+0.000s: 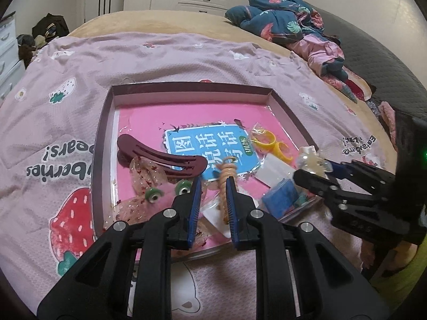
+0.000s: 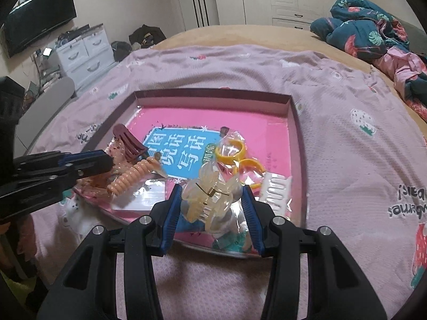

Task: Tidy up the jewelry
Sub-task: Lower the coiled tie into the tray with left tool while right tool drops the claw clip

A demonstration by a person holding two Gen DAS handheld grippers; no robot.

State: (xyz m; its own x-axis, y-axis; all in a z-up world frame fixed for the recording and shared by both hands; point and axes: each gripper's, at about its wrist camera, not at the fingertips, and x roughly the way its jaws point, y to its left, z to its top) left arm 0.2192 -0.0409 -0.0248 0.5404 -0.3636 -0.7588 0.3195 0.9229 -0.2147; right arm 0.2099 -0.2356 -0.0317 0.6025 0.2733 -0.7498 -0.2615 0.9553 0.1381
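Right tool [image 2: 212, 200], clip [image 2: 210, 197] above tray edge [image 2: 213, 250]

Left tool [image 1: 213, 186] and right tool [image 2: 210, 196] both clamped, angled downward.

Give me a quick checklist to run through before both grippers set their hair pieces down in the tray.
1. Left gripper jaws closed on the peach spiral hair coil: ok.
2. Right gripper jaws gripping the clear plastic claw clip: ok.
3. Both pieces over the shallow pink-lined tray: ok.
4. Bare spot under the coil: not ok, a clear packet and white card lie there.
5. Bare spot under the clip: not ok, a blue packet sits below.
6. Grippers apart from each other: ok.
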